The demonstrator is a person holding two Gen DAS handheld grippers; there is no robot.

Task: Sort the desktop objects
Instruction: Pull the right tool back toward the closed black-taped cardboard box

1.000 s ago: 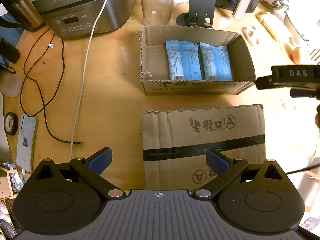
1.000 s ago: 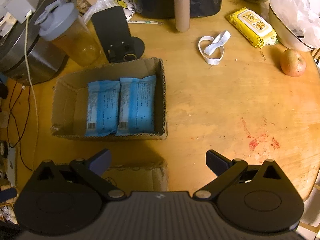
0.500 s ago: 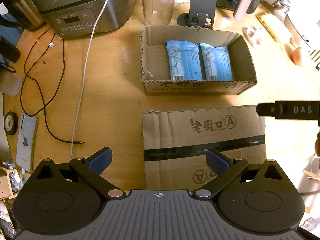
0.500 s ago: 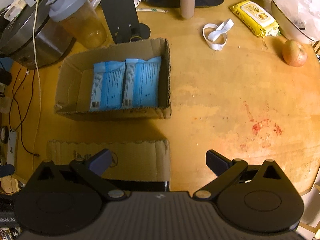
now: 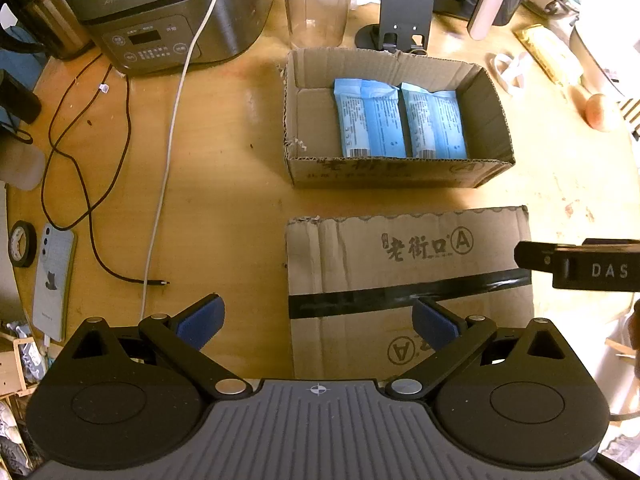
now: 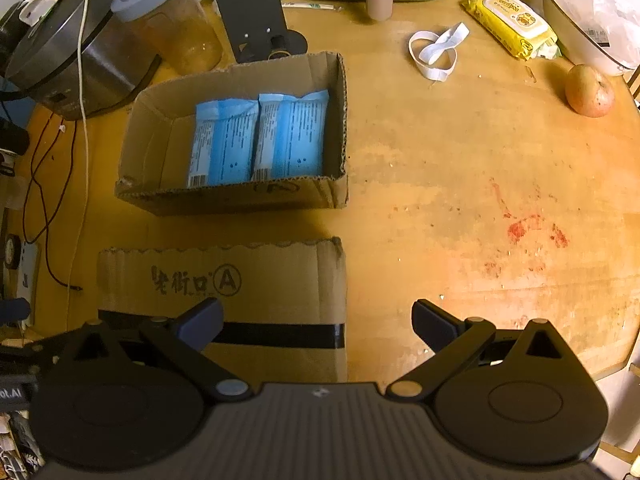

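An open cardboard box (image 5: 396, 176) (image 6: 240, 196) sits mid-table with two blue packets (image 5: 370, 120) (image 6: 224, 140) lying side by side inside. In front of it lies a flat cardboard lid (image 5: 408, 276) (image 6: 224, 284) with black tape. My left gripper (image 5: 316, 320) hovers open over the lid's near left edge, holding nothing. My right gripper (image 6: 316, 322) is open too, above the lid's right edge and bare wood. The right tool's body (image 5: 580, 270) shows at the right of the left wrist view.
A rice cooker (image 5: 168, 12), a clear cup (image 5: 316, 0) and a black phone stand (image 5: 404, 12) stand behind the box. Cables (image 5: 160, 160) and a phone (image 5: 52, 280) lie left. An apple (image 6: 588, 90), a yellow wipes pack (image 6: 508, 22) and a white band (image 6: 434, 50) lie right.
My right gripper has drawn back toward the table's near edge, bringing the lid into its view. In the left wrist view the right tool slid down. The left gripper barely moved.
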